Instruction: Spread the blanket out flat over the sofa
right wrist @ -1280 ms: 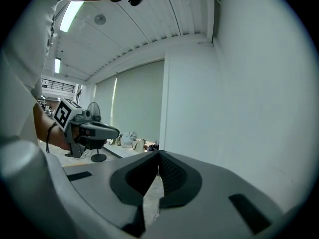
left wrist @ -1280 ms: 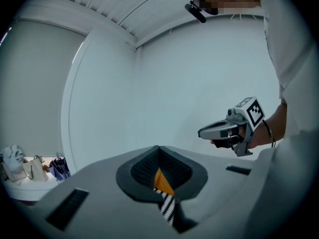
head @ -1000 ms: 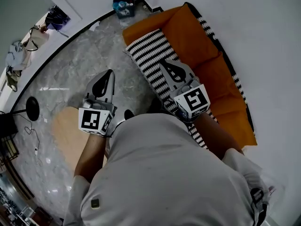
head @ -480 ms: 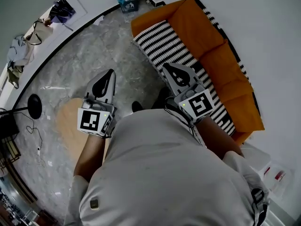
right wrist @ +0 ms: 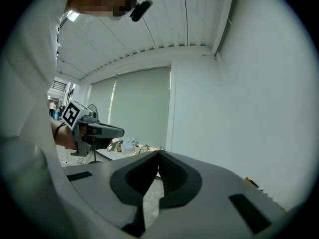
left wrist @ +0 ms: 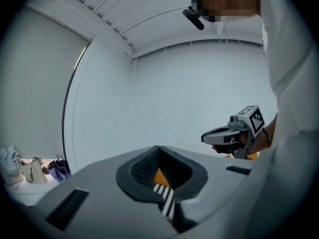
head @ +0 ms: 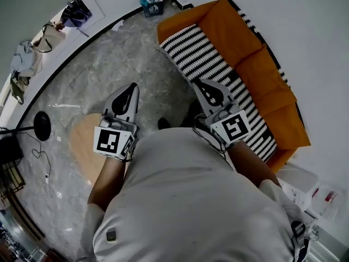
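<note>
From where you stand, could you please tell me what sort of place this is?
Probably a living room, or a room staged as one: an orange sofa with a striped blanket on it, and a marble-look floor.

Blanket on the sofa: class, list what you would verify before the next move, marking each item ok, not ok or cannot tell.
1. Blanket lies on the sofa: ok, along the seat.
2. Blanket covers the whole sofa: not ok, the orange back cushions are bare.
3. Left gripper carries nothing: ok, jaws together, empty.
4. Right gripper carries nothing: ok, jaws together, empty.
5. Jaws ready to grasp: not ok, both are shut.
6. Blanket's near end lies flat: cannot tell, the person's right arm hides it.
</note>
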Motion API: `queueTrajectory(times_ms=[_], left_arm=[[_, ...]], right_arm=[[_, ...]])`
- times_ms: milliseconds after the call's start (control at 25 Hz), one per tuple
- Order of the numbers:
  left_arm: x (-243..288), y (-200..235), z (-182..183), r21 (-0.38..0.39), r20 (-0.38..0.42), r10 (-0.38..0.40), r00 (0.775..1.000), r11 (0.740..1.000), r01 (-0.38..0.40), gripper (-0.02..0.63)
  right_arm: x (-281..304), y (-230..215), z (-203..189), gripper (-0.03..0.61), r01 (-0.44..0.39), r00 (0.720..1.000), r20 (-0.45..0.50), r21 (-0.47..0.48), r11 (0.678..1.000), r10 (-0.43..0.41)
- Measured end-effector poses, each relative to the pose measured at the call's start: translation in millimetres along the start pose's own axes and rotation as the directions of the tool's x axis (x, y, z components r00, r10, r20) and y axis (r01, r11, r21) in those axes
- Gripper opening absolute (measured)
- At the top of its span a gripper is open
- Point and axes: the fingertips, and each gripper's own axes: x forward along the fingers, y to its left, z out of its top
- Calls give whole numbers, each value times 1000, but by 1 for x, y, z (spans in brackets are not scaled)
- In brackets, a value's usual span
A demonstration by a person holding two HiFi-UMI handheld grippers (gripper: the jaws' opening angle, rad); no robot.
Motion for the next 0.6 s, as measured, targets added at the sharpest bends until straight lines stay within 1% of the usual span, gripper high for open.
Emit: queueTrajectory(times_ms=[280, 600], left_arm=[[-2, 2, 1, -8, 20, -21, 1000, 1000, 21, 9], [-9, 10, 3, -14, 31, -22, 999, 1000, 23, 9]], right_arm=[[5, 8, 6, 26, 11, 1000, 4, -12, 1000, -11], [12, 15, 12, 26, 18, 1000, 7, -11, 1000, -18]])
